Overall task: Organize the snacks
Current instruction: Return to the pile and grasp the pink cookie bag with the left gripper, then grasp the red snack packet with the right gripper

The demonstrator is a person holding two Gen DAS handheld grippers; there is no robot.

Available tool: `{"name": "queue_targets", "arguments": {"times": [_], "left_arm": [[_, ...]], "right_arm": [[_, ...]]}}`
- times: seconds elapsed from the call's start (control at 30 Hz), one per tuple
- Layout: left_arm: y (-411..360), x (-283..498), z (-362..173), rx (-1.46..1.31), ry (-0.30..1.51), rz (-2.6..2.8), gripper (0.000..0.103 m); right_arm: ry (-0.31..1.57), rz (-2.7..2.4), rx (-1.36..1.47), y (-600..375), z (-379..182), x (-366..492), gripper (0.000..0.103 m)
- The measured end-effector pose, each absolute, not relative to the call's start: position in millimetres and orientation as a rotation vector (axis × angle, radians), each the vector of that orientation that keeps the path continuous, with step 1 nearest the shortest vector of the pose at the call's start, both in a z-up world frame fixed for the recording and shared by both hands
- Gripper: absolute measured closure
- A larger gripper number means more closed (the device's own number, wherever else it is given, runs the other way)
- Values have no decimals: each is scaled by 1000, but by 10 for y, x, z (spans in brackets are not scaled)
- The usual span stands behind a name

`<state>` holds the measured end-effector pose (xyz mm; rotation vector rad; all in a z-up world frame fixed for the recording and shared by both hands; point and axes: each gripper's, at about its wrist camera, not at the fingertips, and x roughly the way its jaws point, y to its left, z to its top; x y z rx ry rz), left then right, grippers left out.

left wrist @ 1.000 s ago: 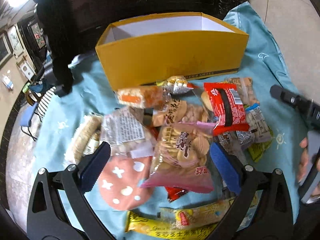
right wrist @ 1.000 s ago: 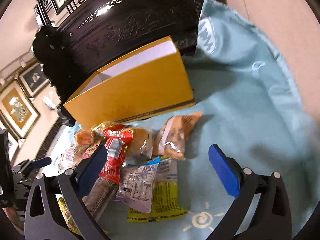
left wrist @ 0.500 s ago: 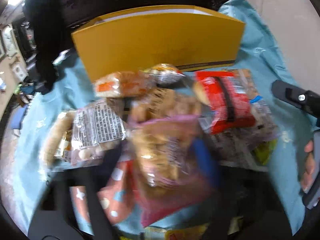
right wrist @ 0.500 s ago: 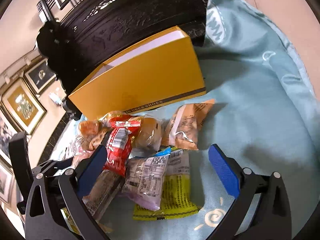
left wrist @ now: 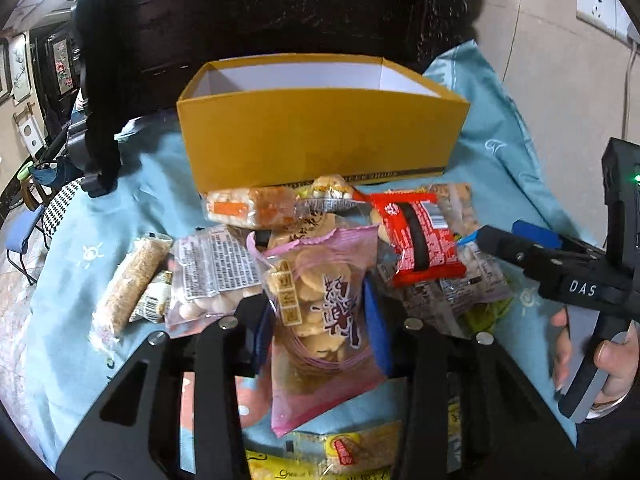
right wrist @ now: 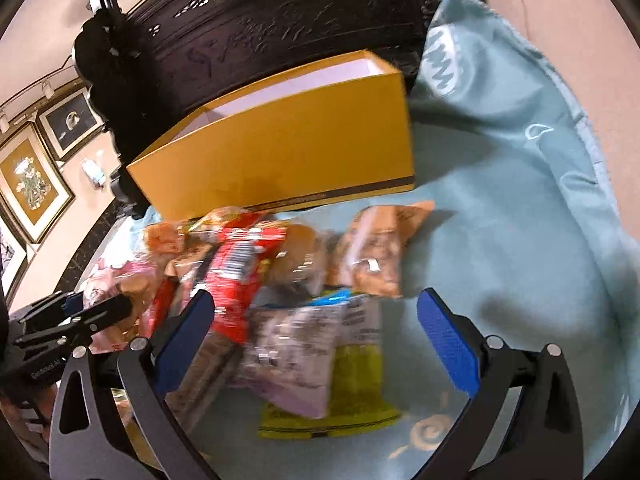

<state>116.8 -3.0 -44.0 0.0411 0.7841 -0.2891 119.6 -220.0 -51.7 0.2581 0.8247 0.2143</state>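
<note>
I am seeing a pink plastic bag of round crackers [left wrist: 320,320] standing upright, lifted clear of the pile. Behind it an open yellow cardboard box [left wrist: 320,140] with a white inside is sitting on the light blue cloth. A red foil packet [left wrist: 420,240] is lying across clear-wrapped snacks, and an orange-labelled clear pack [left wrist: 252,208] is resting against the box front.

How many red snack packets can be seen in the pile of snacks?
1: the red packet lies on the pile's right side, before the yellow box. Others may be hidden under the pile.
</note>
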Motion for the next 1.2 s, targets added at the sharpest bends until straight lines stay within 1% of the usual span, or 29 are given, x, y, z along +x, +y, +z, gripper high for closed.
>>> {"name": "queue_targets", "arguments": {"times": [0.17,0.27,0.3,0.33,0.37,0.43,0.5,0.57,0.6,0.63,0.67,0.7,0.77,0.8,0.83,0.87,0.9,0.93,1.0,1.2], "left_arm": [[69,1140,-357,12,764,-286,63],[217,1143,-313,-27,755,-270,62],[249,1153,-313,-34,757,-264,62],[302,1172,-315,-47,763,-253,62],[354,1196,-325,-61,771,-242,62],[409,1224,-335,-78,781,-234,62],[441,1237,-341,-88,784,-231,63],[445,1234,-340,-88,782,-235,63],[437,1228,-339,-87,778,-245,63],[423,1229,-345,-81,776,-249,63],[415,1235,-359,-76,779,-248,63],[404,1246,-384,-73,793,-246,65],[398,1271,-427,-69,813,-251,64],[387,1278,-444,-64,820,-249,61],[373,1282,-456,-57,827,-251,50],[356,1282,-461,-51,829,-254,45],[334,1275,-464,-42,829,-254,33],[313,1264,-464,-33,827,-253,24],[274,1255,-472,-30,833,-264,16],[127,1366,-678,-30,923,-229,16]], "right_arm": [[885,216,95,-1727,-372,1348,1],[911,220,-17,-1400,-380,1428,1],[929,203,-55,-1309,-412,1463,3],[951,192,-77,-1244,-451,1500,8],[975,188,-80,-1200,-494,1540,10],[1006,173,-68,-1181,-562,1602,24],[1042,159,-53,-1183,-632,1655,25],[1065,151,-47,-1174,-704,1695,33],[1071,155,-38,-1188,-723,1696,48],[1088,174,-10,-1219,-752,1703,51],[1093,190,11,-1242,-758,1701,60],[1095,204,30,-1266,-754,1703,63],[1097,219,83,-1340,-729,1693,64],[1091,227,105,-1391,-701,1674,65],[1078,231,121,-1436,-665,1643,65],[1068,236,138,-1476,-635,1616,65],[1055,249,162,-1529,-599,1586,65],[1041,273,205,-1620,-557,1543,65],[1033,293,248,-1715,-528,1508,65],[992,323,322,-1959,-504,1330,65]]}}
